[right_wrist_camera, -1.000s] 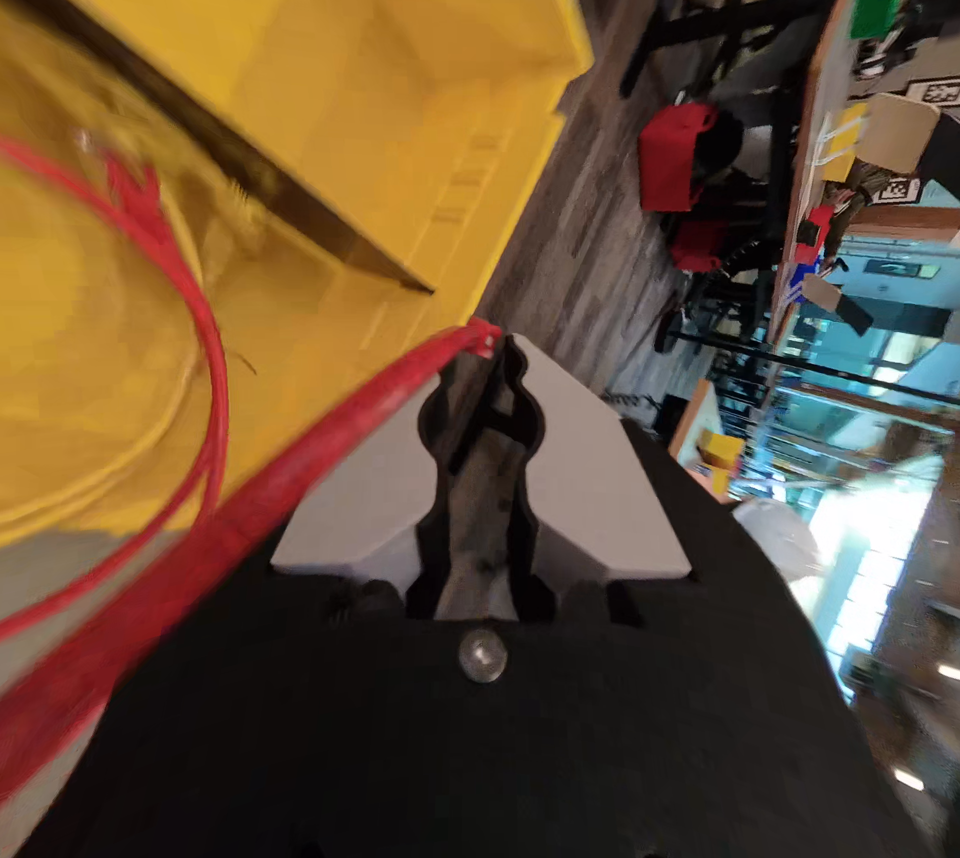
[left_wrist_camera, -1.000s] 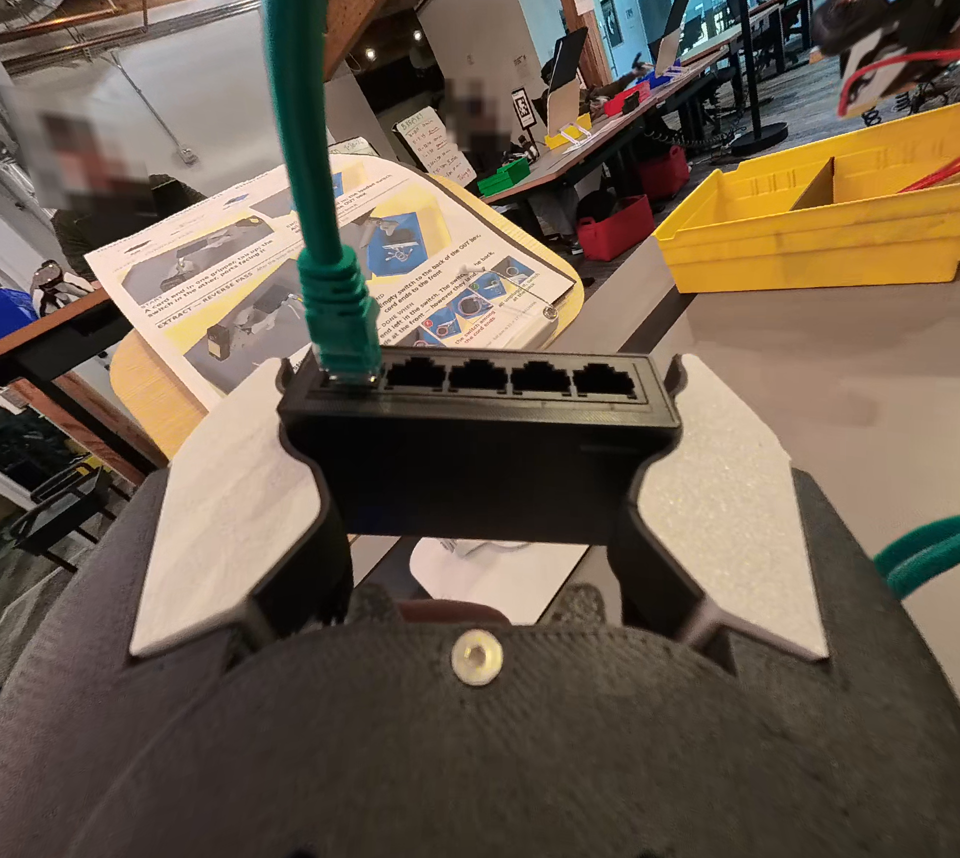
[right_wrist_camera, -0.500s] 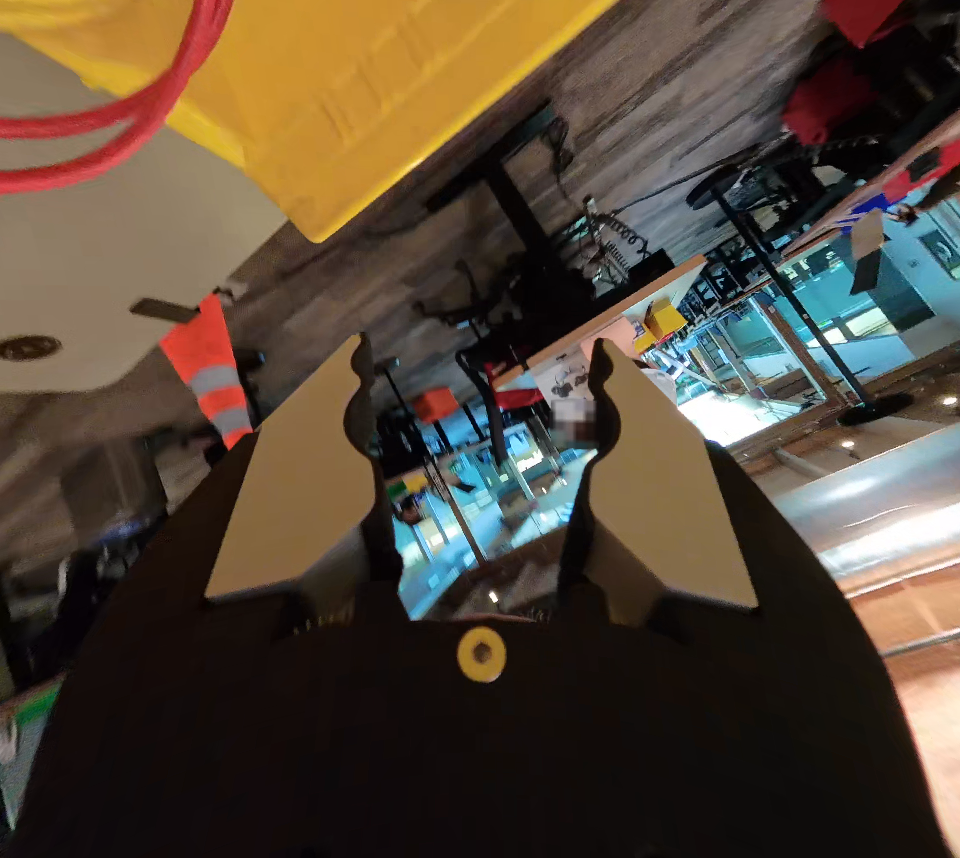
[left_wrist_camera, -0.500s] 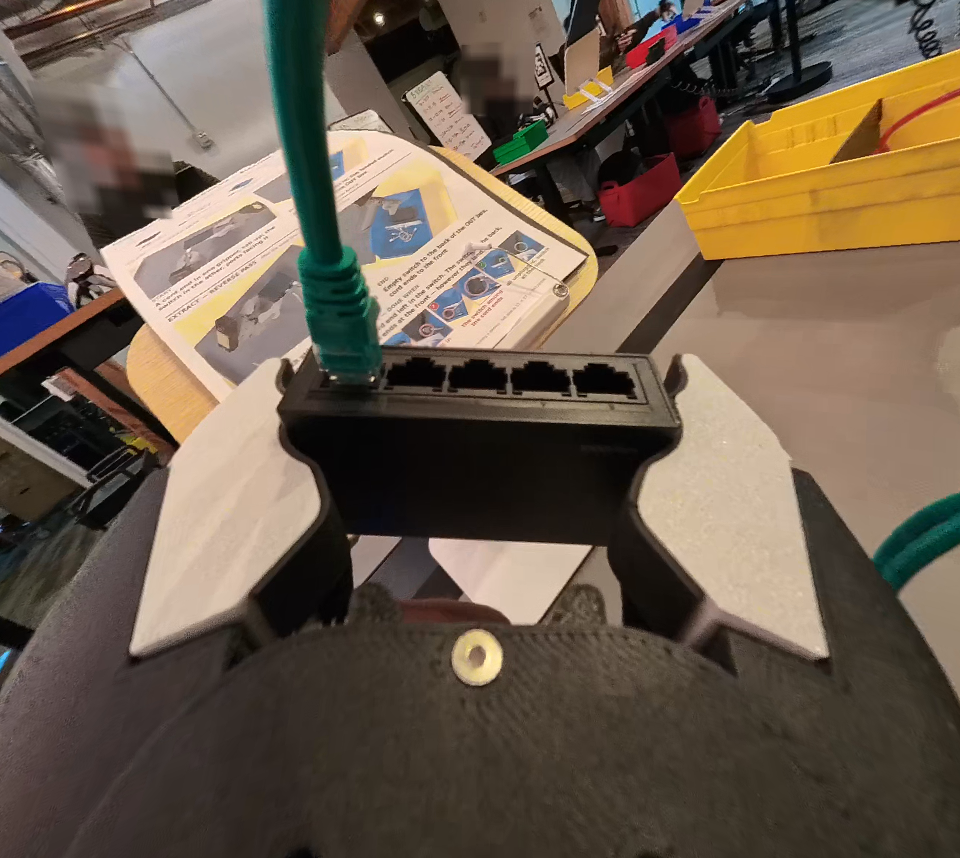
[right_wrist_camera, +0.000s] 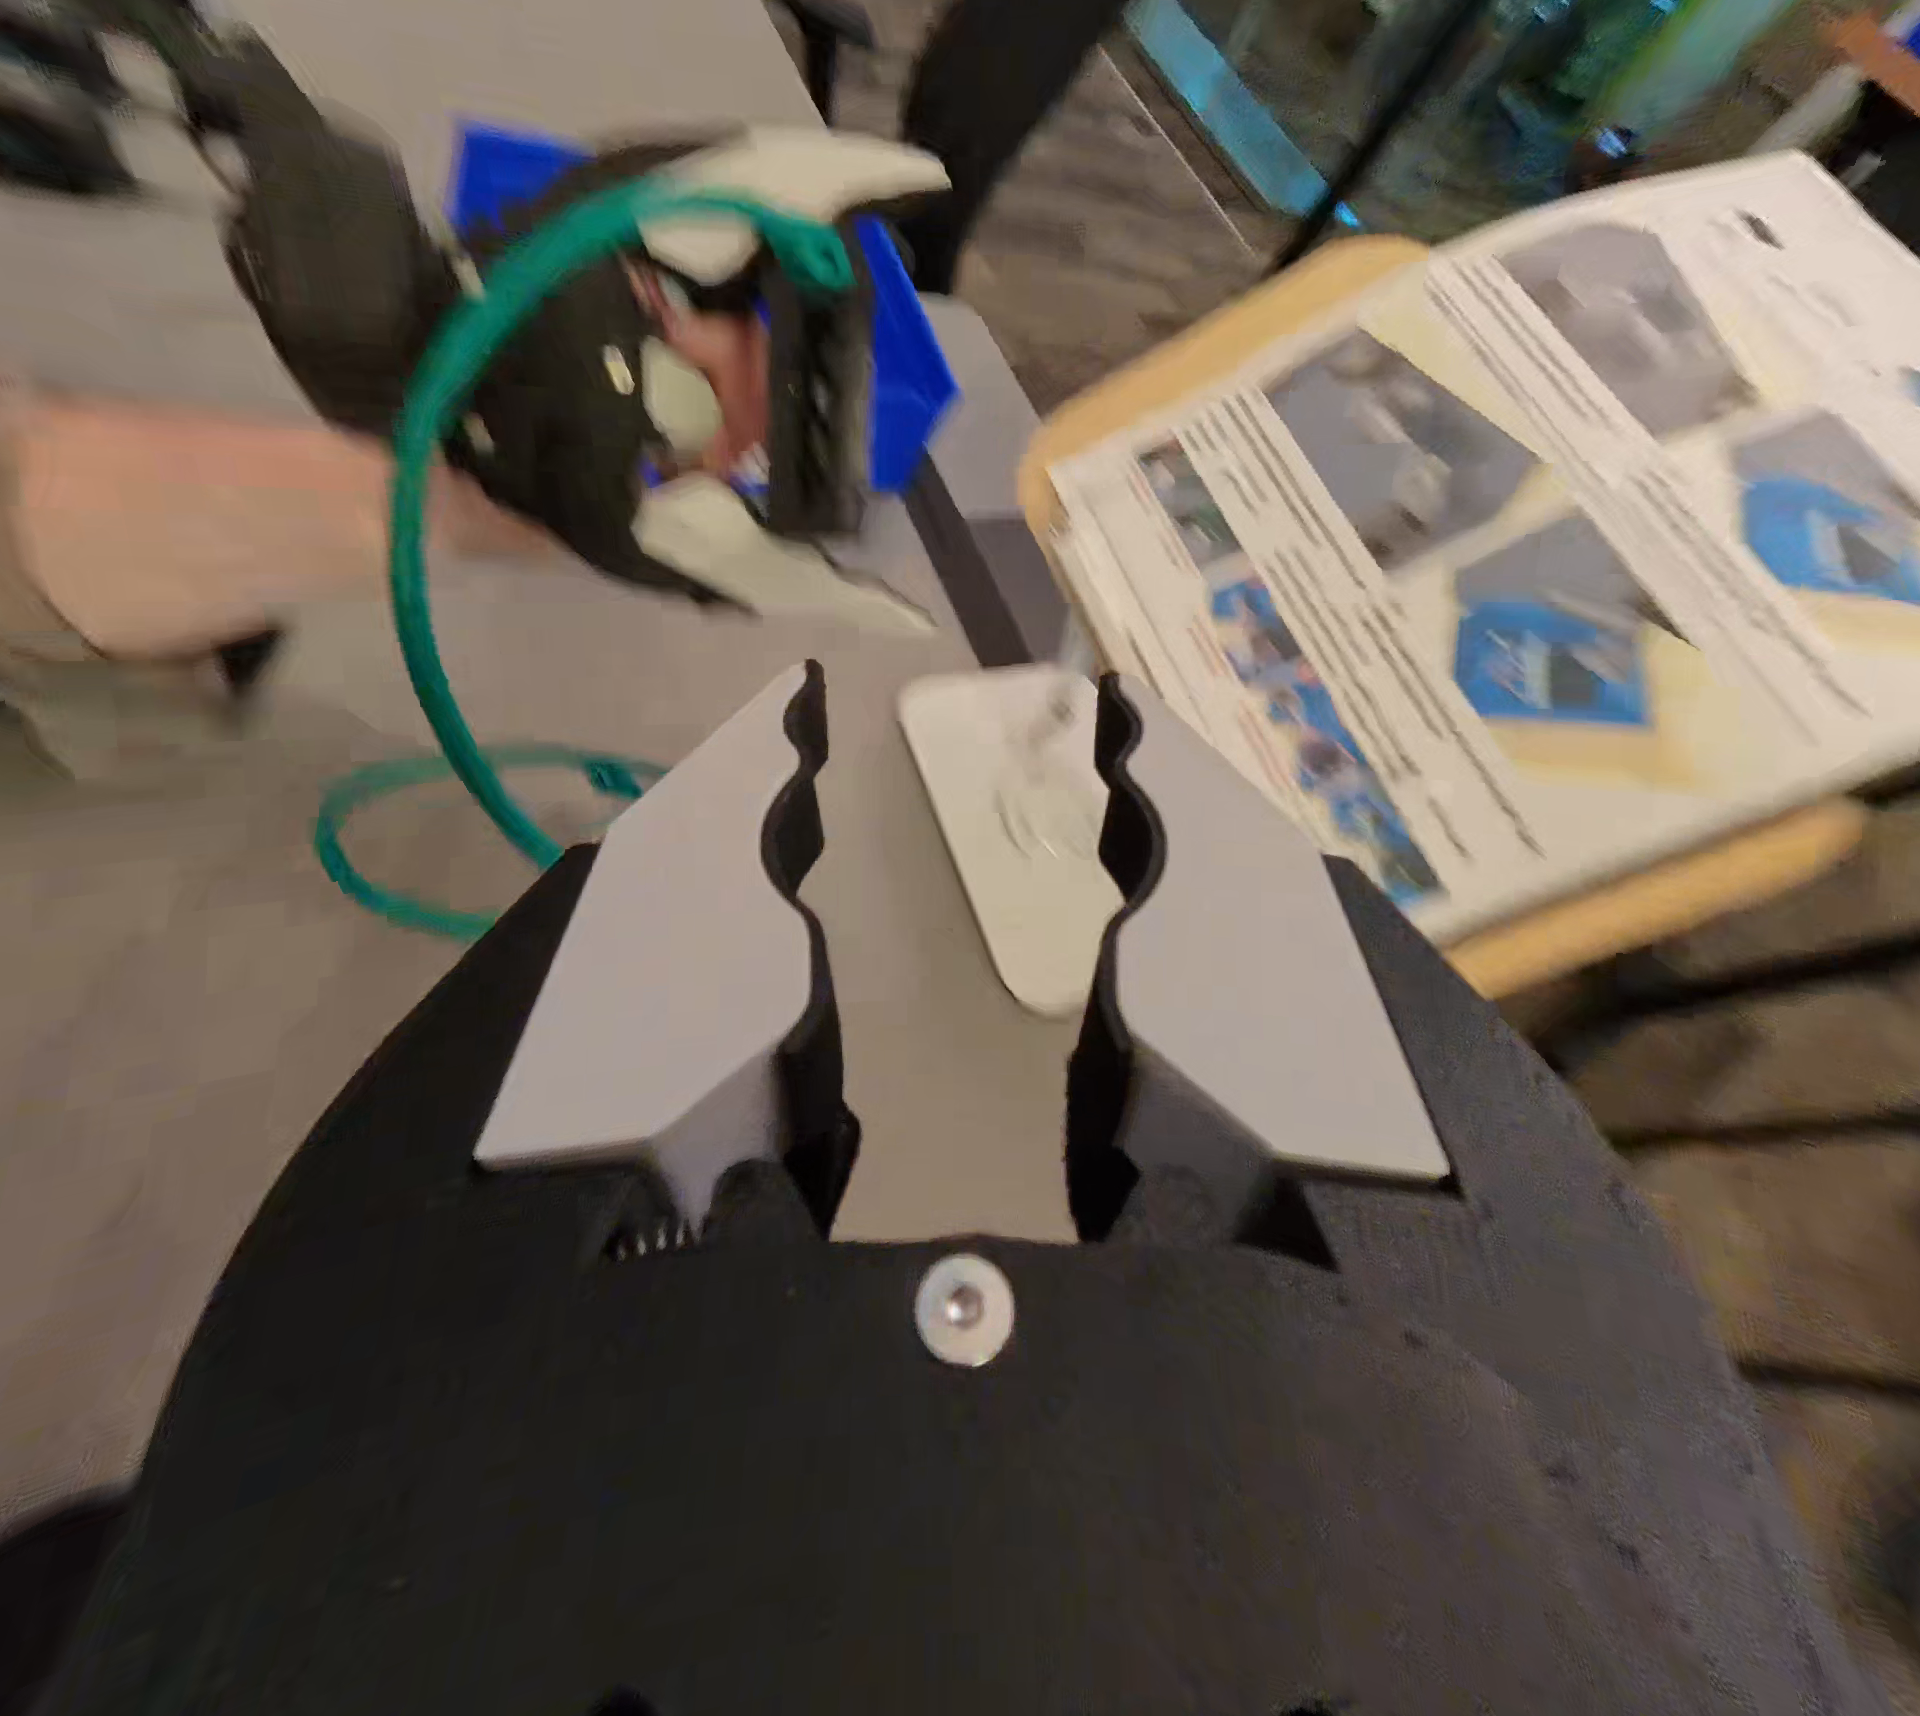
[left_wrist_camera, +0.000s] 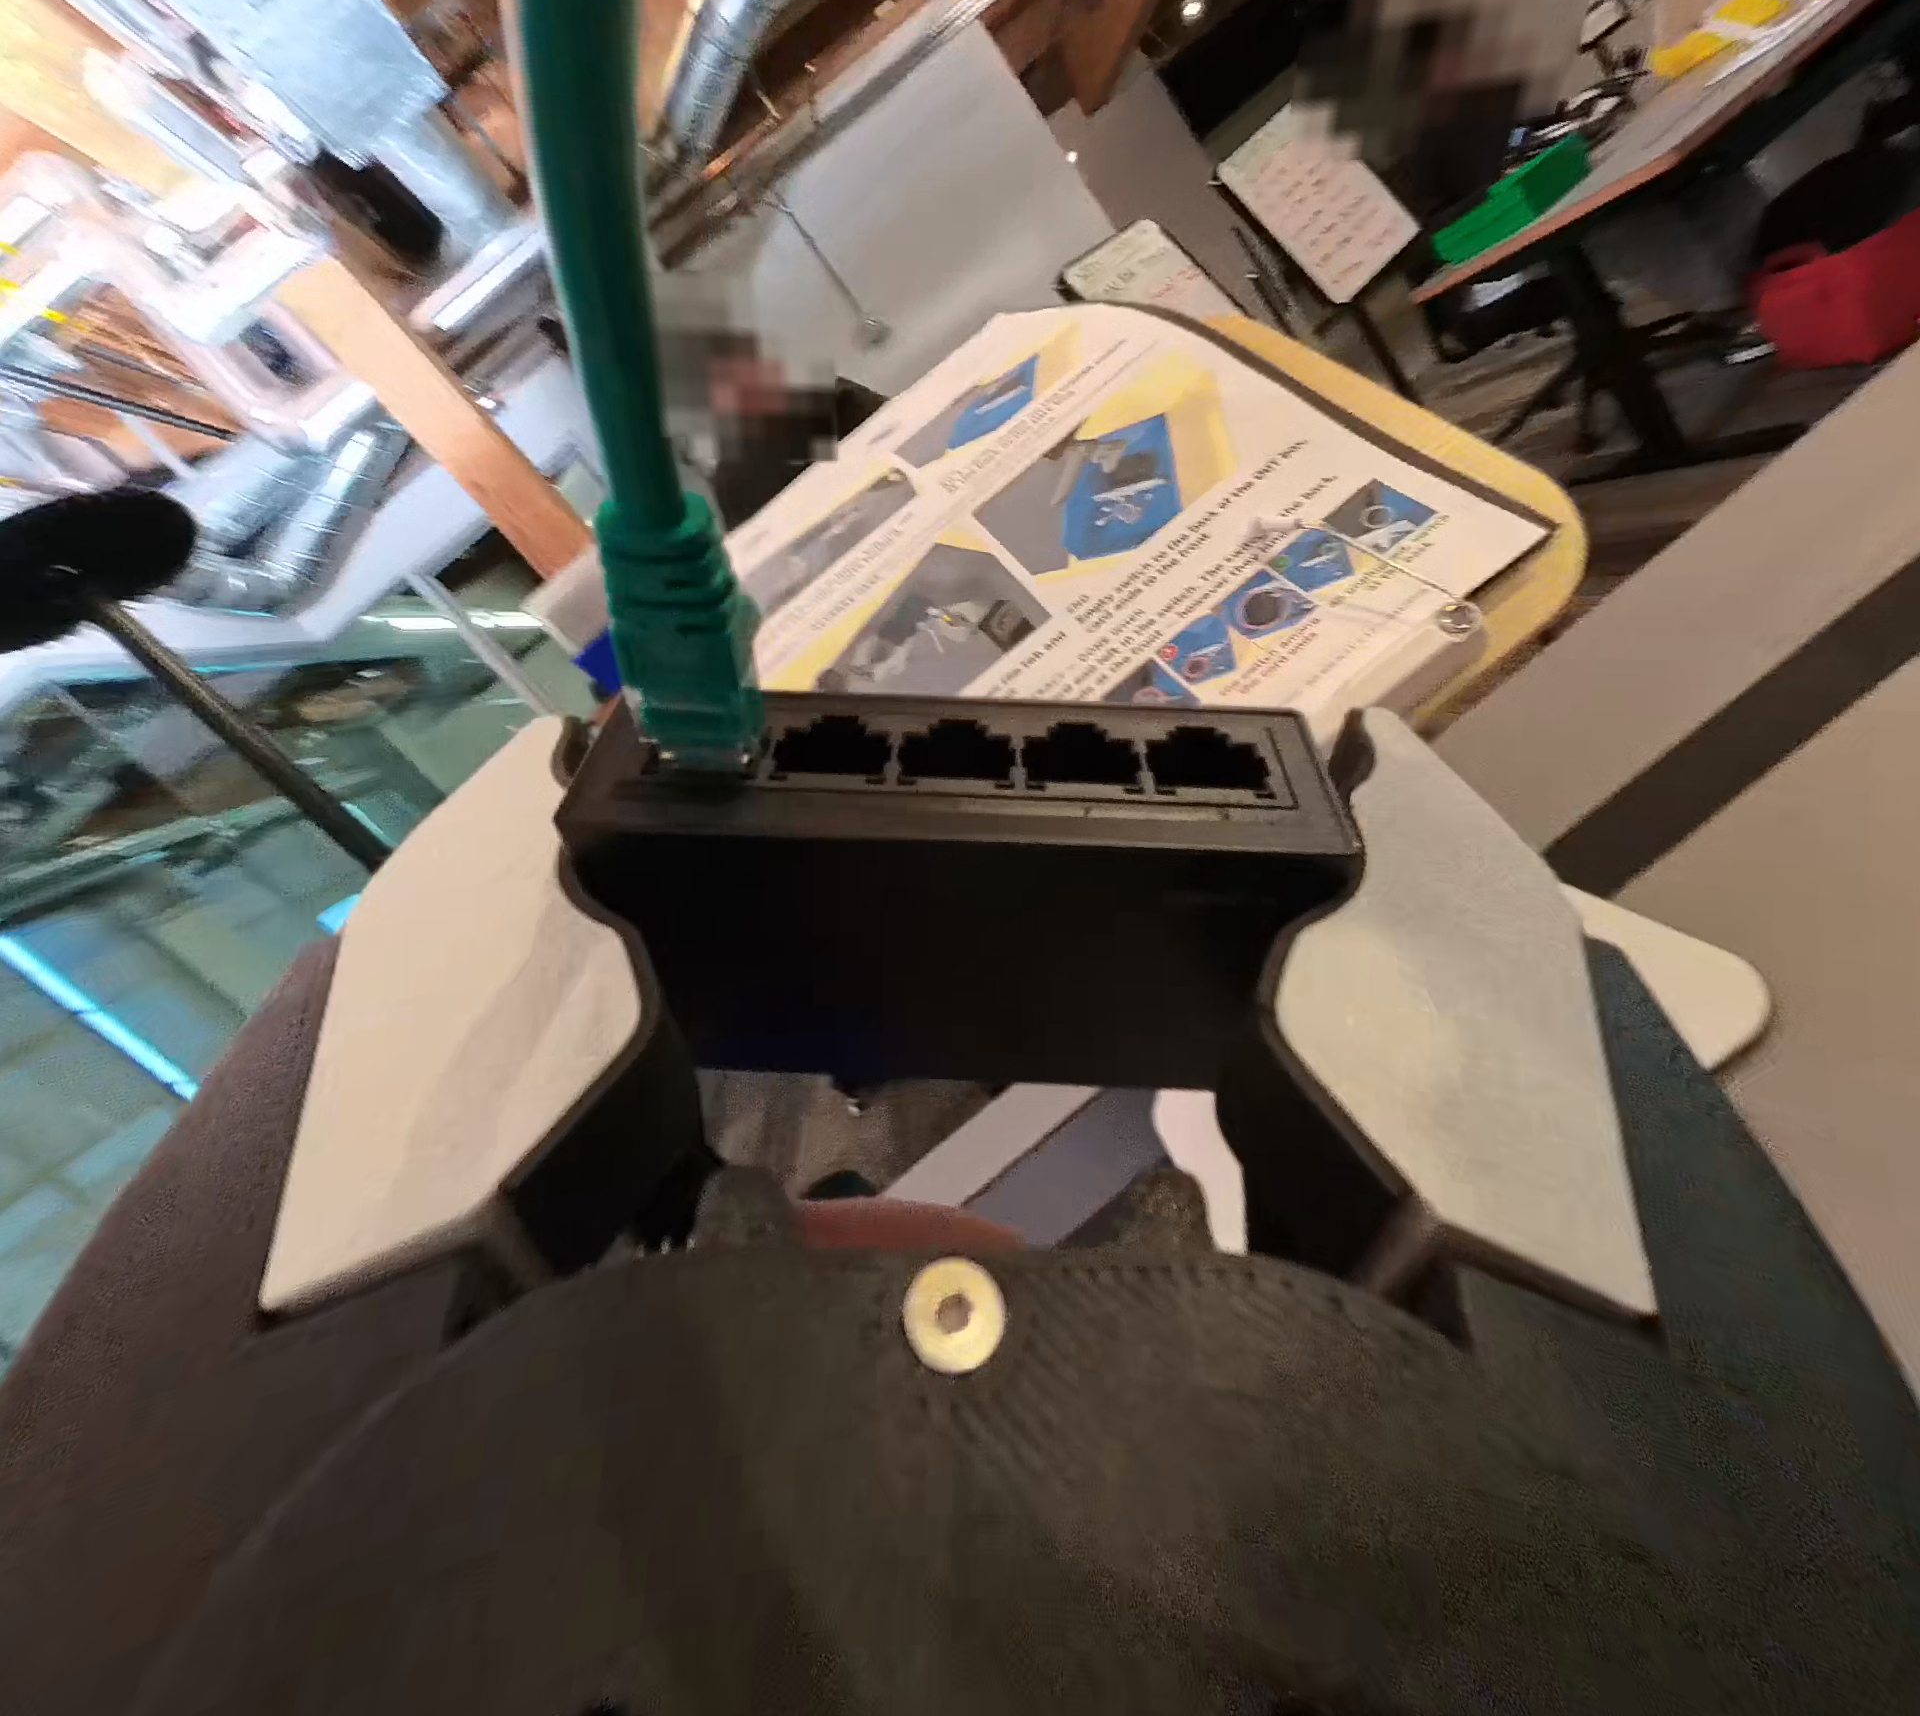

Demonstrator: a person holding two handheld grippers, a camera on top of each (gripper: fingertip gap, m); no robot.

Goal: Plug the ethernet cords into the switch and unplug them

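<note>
1. Switch (left_wrist_camera: 961, 897) sits clamped between the two pale fingers (left_wrist_camera: 457, 1032) of the left gripper (left_wrist_camera: 961, 835), held off the bench with its row of ports facing away from the wrist camera, probably so the other tool can reach the sockets head-on.
2. Green ethernet cord (left_wrist_camera: 582, 139) has its plug seated in the leftmost port; the four ports to its right are vacant. The cord rises out of the top of the left wrist view, and in the right wrist view it arcs from the held switch down to a loose loop lying on the grey bench (right_wrist_camera: 156, 991).
3. Right gripper (right_wrist_camera: 961, 835) is parted and carries nothing, its fingers aimed across the bench toward the far edge, where a white flat base (right_wrist_camera: 997, 845) lies just ahead of them (the picture is motion-blurred, so fine detail is lost).
4. Printed instruction sheet (left_wrist_camera: 1122, 554) lies on a wood-edged board beyond the bench's far edge.
5. Containers: a blue bin (right_wrist_camera: 904, 378) shows behind the left gripper in the right wrist view; its contents cannot be made out.
6. My judgement: the empty right tool is likely heading for the green plug, or another cord.
</note>
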